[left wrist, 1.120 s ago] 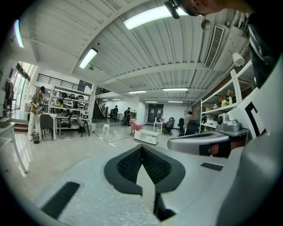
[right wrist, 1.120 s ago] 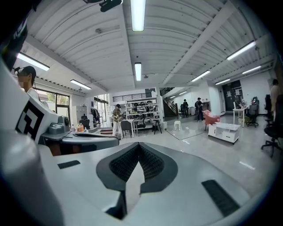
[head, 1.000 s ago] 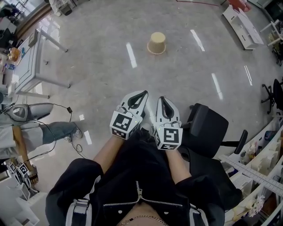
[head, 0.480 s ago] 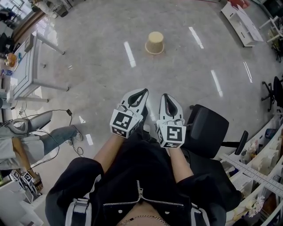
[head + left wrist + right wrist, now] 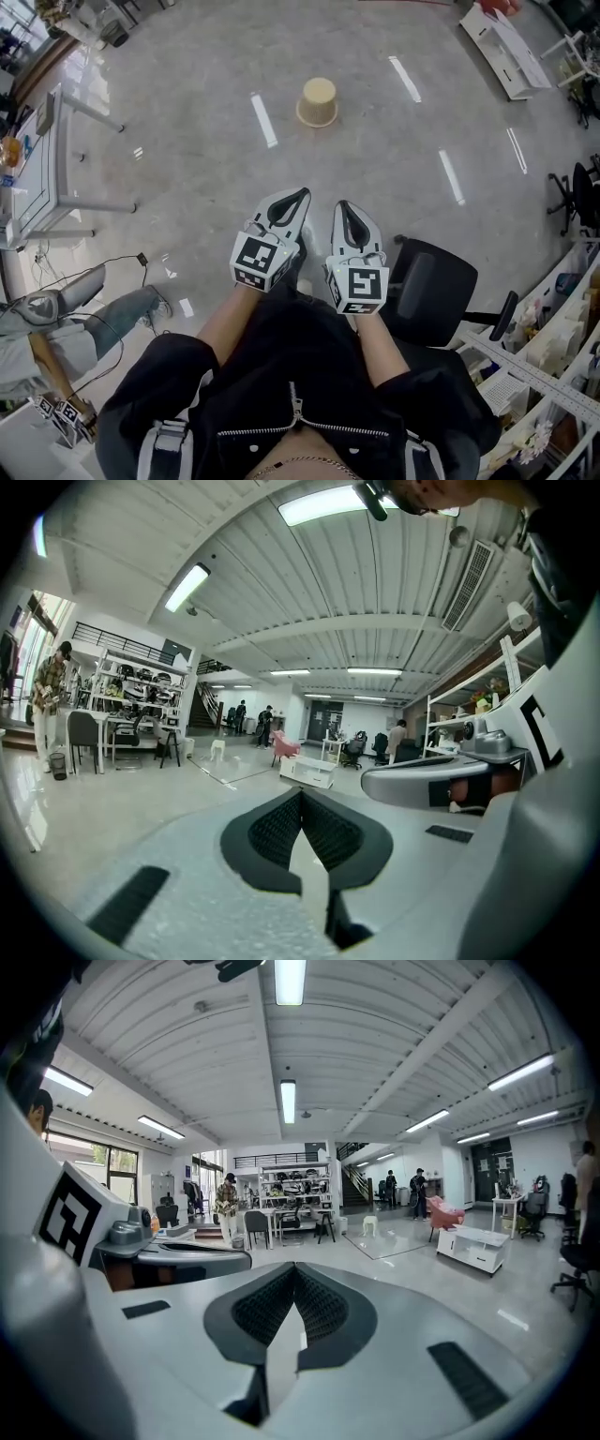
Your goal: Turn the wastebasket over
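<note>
Left gripper (image 5: 296,201) and right gripper (image 5: 344,210) ride side by side at mid-frame, just ahead of the person's body, likely because the wastebasket (image 5: 318,101) sits well apart on the floor (image 5: 187,141) at upper centre, apparently mouth-down and out of reach. Left jaws are pressed together on nothing; right jaws likewise, empty and touching nothing.
</note>
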Demonstrator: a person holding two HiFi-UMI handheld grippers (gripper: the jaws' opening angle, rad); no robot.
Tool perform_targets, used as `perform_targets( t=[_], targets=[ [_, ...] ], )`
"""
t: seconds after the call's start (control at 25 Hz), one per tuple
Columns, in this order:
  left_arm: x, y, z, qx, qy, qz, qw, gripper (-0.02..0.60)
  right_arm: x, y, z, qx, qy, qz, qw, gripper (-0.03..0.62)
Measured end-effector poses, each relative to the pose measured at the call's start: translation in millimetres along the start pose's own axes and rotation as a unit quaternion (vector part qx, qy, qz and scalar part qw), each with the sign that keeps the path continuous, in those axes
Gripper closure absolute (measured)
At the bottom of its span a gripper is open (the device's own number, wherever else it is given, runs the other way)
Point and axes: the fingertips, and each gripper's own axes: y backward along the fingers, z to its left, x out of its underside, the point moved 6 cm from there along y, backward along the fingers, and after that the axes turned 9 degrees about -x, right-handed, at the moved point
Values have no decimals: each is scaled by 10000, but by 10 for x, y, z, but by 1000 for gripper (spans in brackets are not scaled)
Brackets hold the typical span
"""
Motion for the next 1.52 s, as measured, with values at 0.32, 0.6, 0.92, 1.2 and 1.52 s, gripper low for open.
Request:
perform_targets(
  t=[0.32, 0.6, 0.92, 1.2, 1.52],
  targets=[
    [-313, -726, 531, 139, 19, -102, 9998, 575, -332, -782, -340, 122, 43, 54, 9999, 585],
    [-426, -1094, 1189, 81, 144, -103, 9998, 575, -560, -1488, -380, 168, 109, 76, 9998, 585],
    [-487, -1461, 1507, 77, -71, -57, 9999, 575, -672, -1920, -530, 233, 93, 146, 9996, 585],
    [-429, -1827, 1576, 126, 26, 80, 9999, 575, -638, -2120, -806, 302, -52, 197, 9993, 585],
    [-603, -2579, 1613, 82, -148, 167, 9997, 575, -748, -2537, -1485, 233, -247, 161, 9993, 585]
  ],
)
